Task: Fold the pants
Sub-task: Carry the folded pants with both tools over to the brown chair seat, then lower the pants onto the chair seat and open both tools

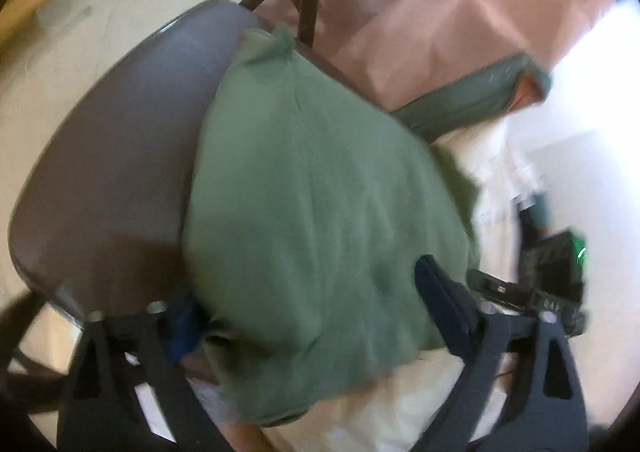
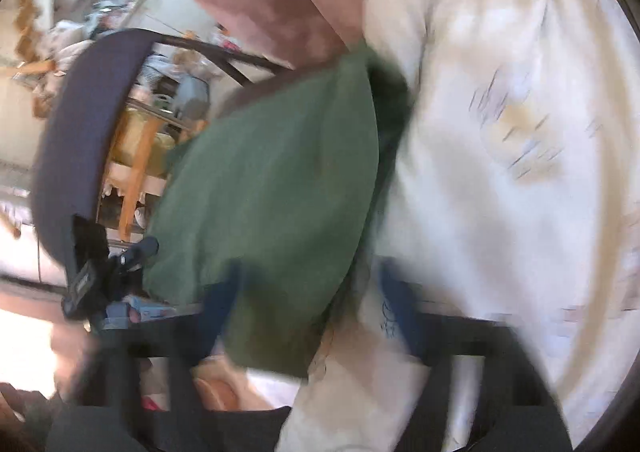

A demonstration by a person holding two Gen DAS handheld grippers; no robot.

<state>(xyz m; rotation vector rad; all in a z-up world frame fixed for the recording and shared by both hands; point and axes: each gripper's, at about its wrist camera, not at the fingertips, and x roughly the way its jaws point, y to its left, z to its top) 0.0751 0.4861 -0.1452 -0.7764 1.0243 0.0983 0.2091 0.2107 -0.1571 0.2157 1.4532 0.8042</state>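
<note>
A pale floor point(image 1: 48, 52) runs behind a dark round chair seat point(image 1: 112, 156), with pink cloth point(image 1: 432, 4) draped over the chair's frame and white cloth point(image 2: 500, 132) spread to the right. The green pants point(image 1: 312, 212) lie bunched over the right part of the seat and spill onto the white cloth.

The left gripper point(image 1: 316, 300) has its 2 fingers spread wide, 1 on each side of the pants. The left finger point(image 1: 184, 328) sits at the fabric's left edge by the seat rim; the right finger point(image 1: 444, 304) lies against the fabric's right edge. The pads do not squeeze the fabric.

In the right wrist view, which is badly blurred, the right gripper point(image 2: 308, 300) has its fingers apart, the left one point(image 2: 220, 308) over the green fabric, the right one point(image 2: 400, 312) on the white cloth. The near corner of the pants lies between them; I cannot tell if they pinch it.

The left half of the seat is bare. The chair frame stands close behind the pants.
</note>
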